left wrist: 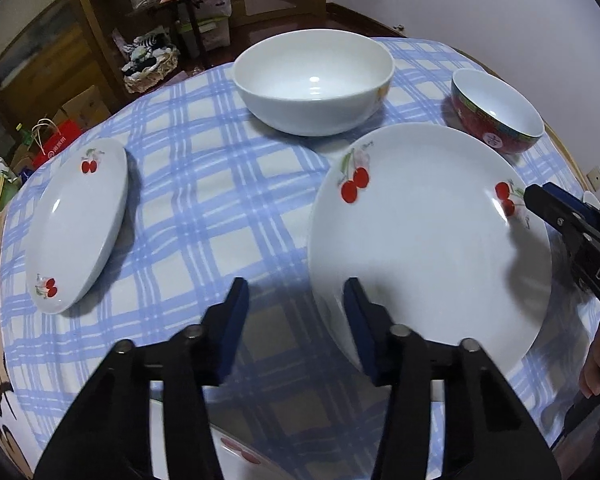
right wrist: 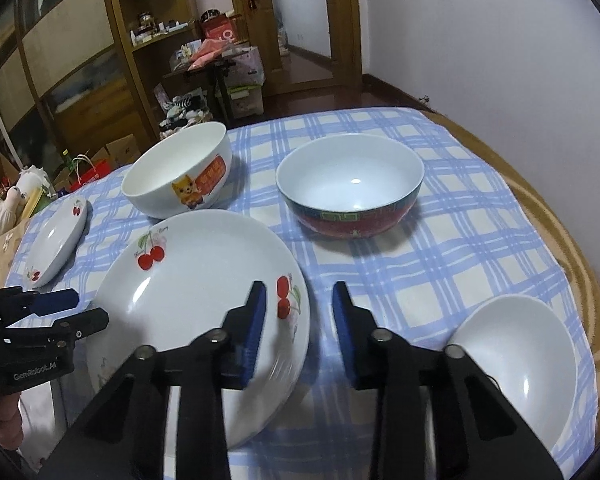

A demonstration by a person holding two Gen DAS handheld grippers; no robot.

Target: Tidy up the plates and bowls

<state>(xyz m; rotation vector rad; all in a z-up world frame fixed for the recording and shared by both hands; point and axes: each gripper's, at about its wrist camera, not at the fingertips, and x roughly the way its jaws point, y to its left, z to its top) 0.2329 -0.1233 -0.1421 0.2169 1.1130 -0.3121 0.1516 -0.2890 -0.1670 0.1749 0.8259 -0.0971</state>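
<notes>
The surface (right wrist: 480, 216) is round and wears a blue and white checked cloth (left wrist: 204, 208). Past it is a dark, shiny wooden floor (right wrist: 324, 98). A tall brown wooden shelf (right wrist: 148, 40) stands at the back, full of little things. Beside it is a wooden door (right wrist: 256, 8) with a metal handle. The wall (right wrist: 480, 40) on the right is plain white. Cardboard boxes (right wrist: 120, 150) and a red paper bag (left wrist: 58, 140) sit on the floor. A basket (left wrist: 152, 70) holds soft things. A stuffed toy (right wrist: 2, 208) lies on the left.

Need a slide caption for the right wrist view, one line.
Right claw straddles the rim of the big cherry plate, left claw at its opposite edge; two bowls behind on checked cloth.
</notes>
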